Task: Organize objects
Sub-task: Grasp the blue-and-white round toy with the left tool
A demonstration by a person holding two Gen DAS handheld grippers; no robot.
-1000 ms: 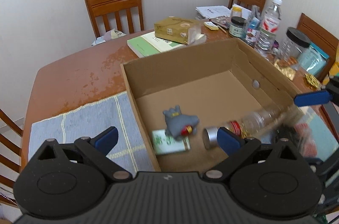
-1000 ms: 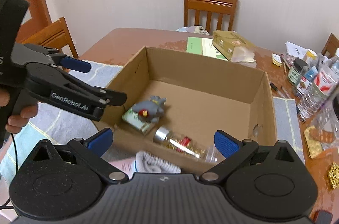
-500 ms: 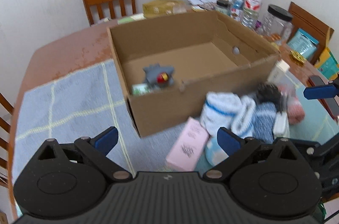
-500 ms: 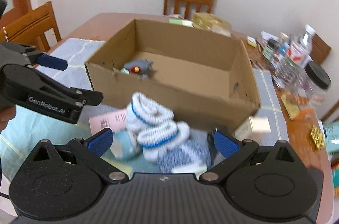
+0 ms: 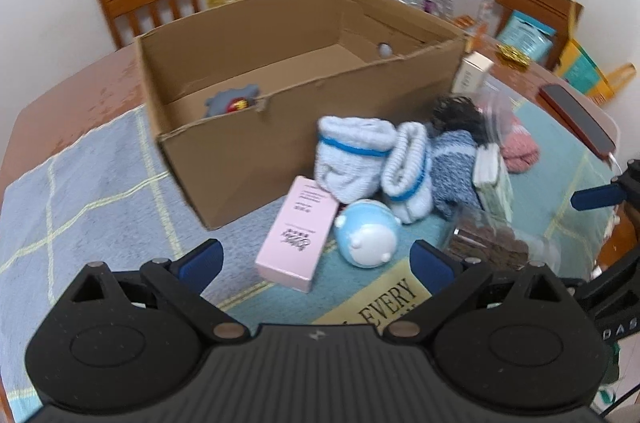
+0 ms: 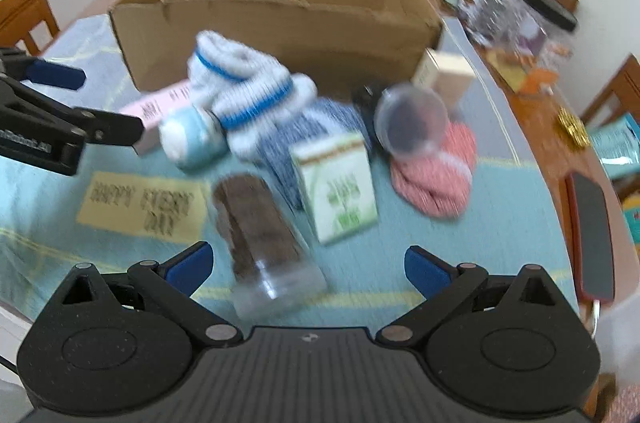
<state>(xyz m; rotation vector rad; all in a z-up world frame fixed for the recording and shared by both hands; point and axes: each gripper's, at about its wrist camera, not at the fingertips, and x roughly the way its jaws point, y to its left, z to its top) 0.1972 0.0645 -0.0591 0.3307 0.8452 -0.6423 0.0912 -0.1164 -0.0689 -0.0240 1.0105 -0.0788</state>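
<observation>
Right wrist view: we find the right gripper [image 6: 306, 265] spread wide and empty, a clear jar [image 6: 266, 241] of brown bits lying between its fingers. Left gripper [image 5: 316, 259] likewise wide, empty; pink box [image 5: 298, 233] and blue toy [image 5: 368, 233] just ahead of its fingers. Cardboard box [image 5: 240, 151] stands beyond.

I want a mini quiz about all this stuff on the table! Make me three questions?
1. True or false: the grey toy sits inside the cardboard box.
2. What colour is the flat box lying beside the round blue toy?
3. The right claw is: A) open and empty, B) shut on a sock, C) shut on the jar.

Key: 1 true; 2 pink; 3 A.
</observation>
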